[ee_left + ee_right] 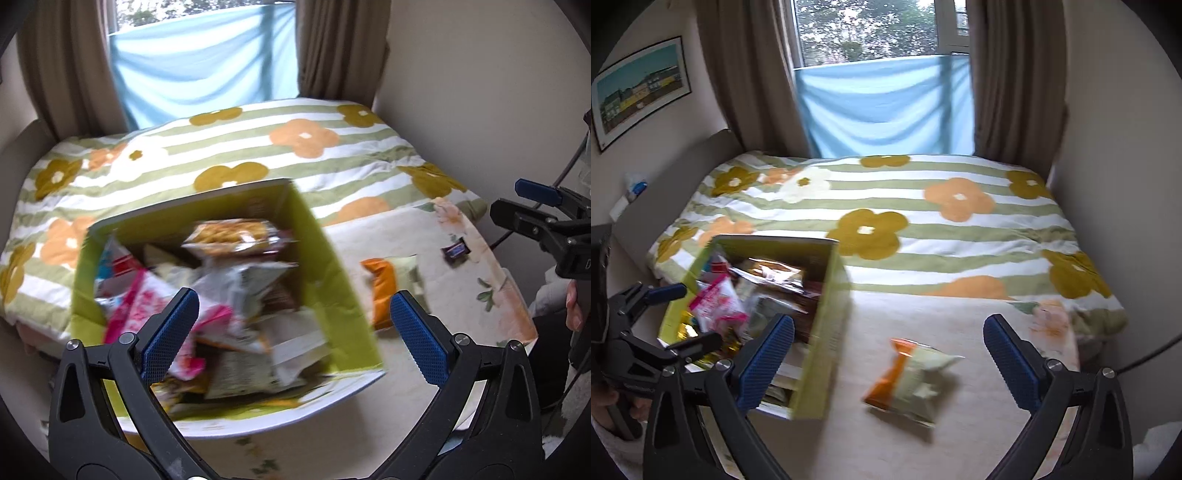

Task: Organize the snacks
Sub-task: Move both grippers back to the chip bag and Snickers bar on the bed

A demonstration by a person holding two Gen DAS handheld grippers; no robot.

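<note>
A lime-green cardboard box (325, 273) (827, 317) stands on a cream cloth and is stuffed with several snack packets, among them a pink one (147, 314) (716, 306). My left gripper (295, 332) hovers open over the box's near right side with nothing between its fingers. An orange and pale green snack bag (912, 380) (384, 291) lies on the cloth right of the box. My right gripper (888, 358) is open above and just left of that bag, holding nothing. A small dark candy (456, 251) lies farther right on the cloth.
A bed with a green-striped flower quilt (923, 221) fills the space behind. Beyond it hang brown curtains (1015, 74) and a light blue sheet (882, 107) under the window. A framed picture (639, 88) hangs on the left wall. A hand (574, 306) grips the right tool's handle.
</note>
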